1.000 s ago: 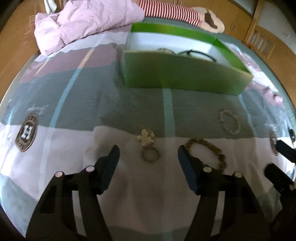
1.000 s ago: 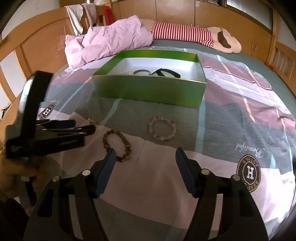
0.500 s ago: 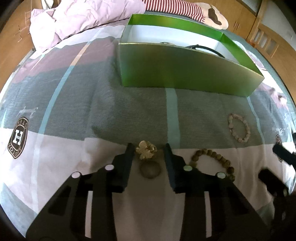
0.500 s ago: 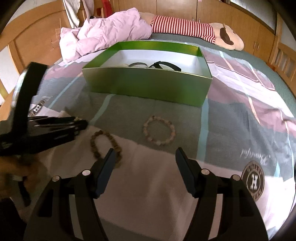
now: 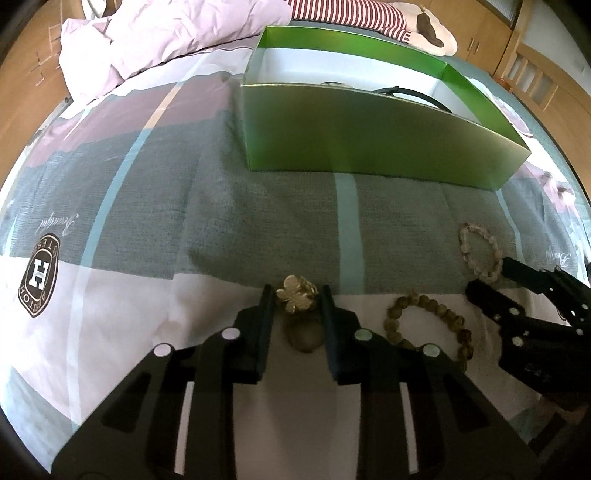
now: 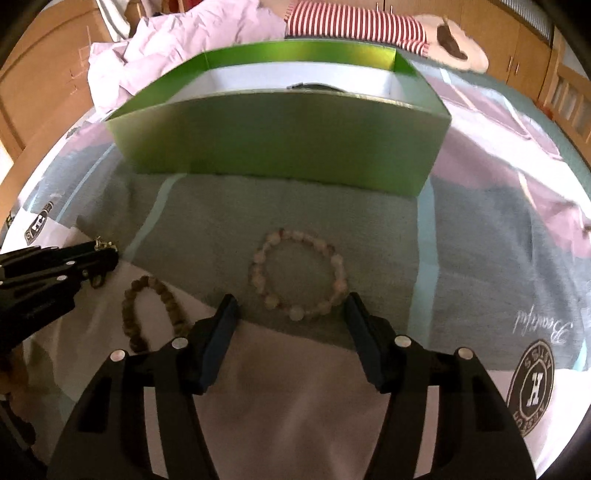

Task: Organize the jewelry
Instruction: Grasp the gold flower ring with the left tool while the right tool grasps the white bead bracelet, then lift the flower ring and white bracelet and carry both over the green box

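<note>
My left gripper (image 5: 297, 299) is shut on a gold flower ring (image 5: 297, 297), low over the bedspread; its tip with the ring shows in the right wrist view (image 6: 103, 245). My right gripper (image 6: 291, 310) is open, its jaws standing either side of a pale pink bead bracelet (image 6: 299, 275) that lies flat on the bed; the bracelet also shows in the left wrist view (image 5: 480, 253). A brown bead bracelet (image 6: 153, 314) lies to its left, between the two grippers (image 5: 424, 321). The green box (image 5: 369, 144) stands beyond, with dark jewelry inside.
The bed has a grey, pink and white patterned spread (image 5: 184, 206). A crumpled pink duvet (image 5: 155, 40) and a striped plush toy (image 5: 369, 14) lie behind the box. Wooden cabinets (image 6: 517, 40) line the far wall.
My left gripper moved forward and closed on the flower ring. My right gripper moved forward and down until its open jaws flank the pale bracelet.
</note>
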